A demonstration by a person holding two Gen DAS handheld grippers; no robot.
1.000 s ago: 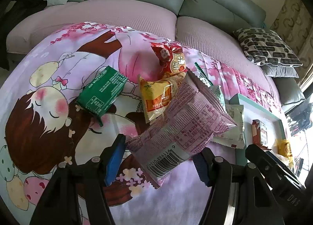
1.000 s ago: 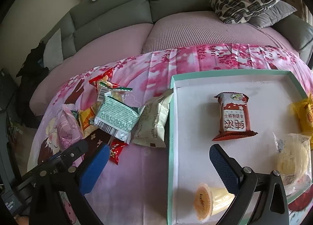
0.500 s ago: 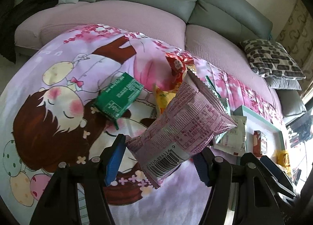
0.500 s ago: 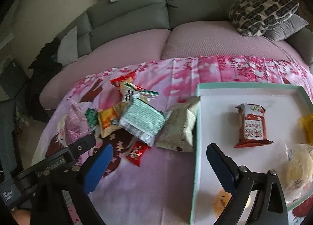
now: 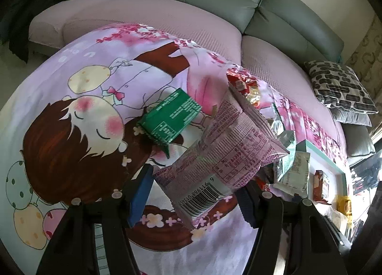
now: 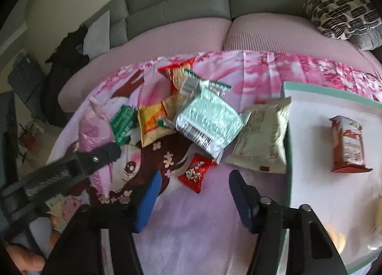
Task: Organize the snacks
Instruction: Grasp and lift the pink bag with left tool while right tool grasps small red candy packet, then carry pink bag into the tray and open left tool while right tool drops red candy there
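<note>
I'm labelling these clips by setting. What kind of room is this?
Most likely a home living room: a grey leather sofa with a black-and-white patterned cushion, and a surface under a pink cartoon-print cloth where snack packets lie beside a teal-rimmed white tray.

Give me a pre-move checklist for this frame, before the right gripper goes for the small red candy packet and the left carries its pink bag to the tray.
1. Left gripper clamped on the pink snack bag: ok, bag lifted off the cloth.
2. Right gripper empty: ok, jaws closing with nothing between them.
3. Red candy packet lined up with the right gripper: ok, just ahead of the fingertips.
4. Packet free of other snacks: ok, it lies apart from the silver-green bag.
5. Bare room in the tray: ok.
6. Packet flat on the cloth: cannot tell, blurred.
</note>
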